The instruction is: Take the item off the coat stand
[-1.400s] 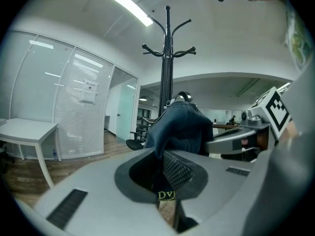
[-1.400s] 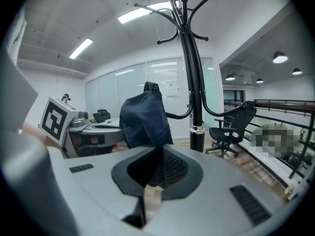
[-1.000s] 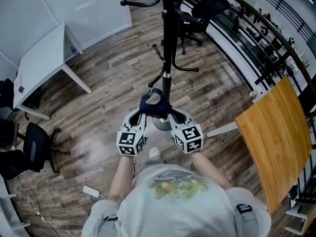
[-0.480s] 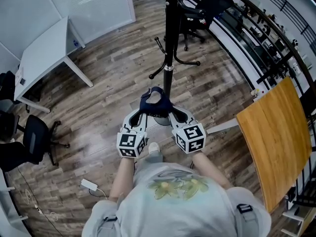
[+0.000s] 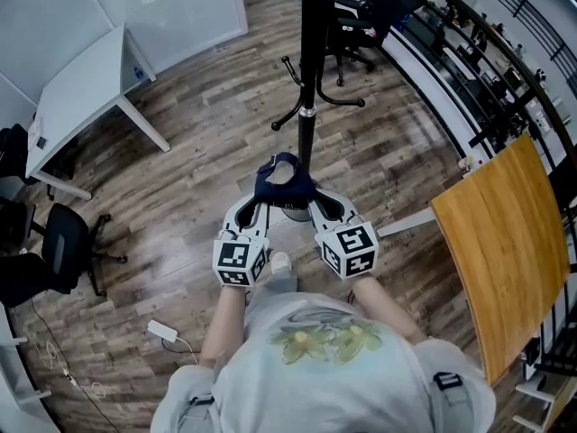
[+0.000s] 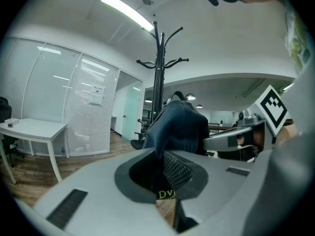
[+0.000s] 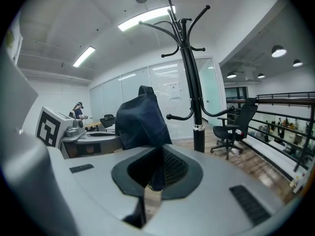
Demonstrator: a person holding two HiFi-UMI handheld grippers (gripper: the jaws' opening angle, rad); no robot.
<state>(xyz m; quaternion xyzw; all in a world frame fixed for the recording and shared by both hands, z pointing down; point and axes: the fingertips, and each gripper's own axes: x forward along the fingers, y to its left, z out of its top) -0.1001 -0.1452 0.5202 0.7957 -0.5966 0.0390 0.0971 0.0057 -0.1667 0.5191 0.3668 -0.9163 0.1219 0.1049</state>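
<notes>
**Cap off the stand, held in both tongs**

The left tongs (image 6: pixel 165 181) and the right tongs (image 7: pixel 152 178) are each clamped on an edge of the dark blue cap (image 5: pixel 284 180). It is held up between them, in front of the person and clear of the coat stand (image 5: pixel 306 106). The taking-off looks done; at most, putting the cap somewhere is left.

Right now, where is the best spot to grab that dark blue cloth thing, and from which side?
Probably its thin bottom edges, one from each side. The dark blue cloth item is soft and humps up in the middle, so only a flat edge fits between jaws. The left gripper and right gripper are shut on it that way.
</notes>
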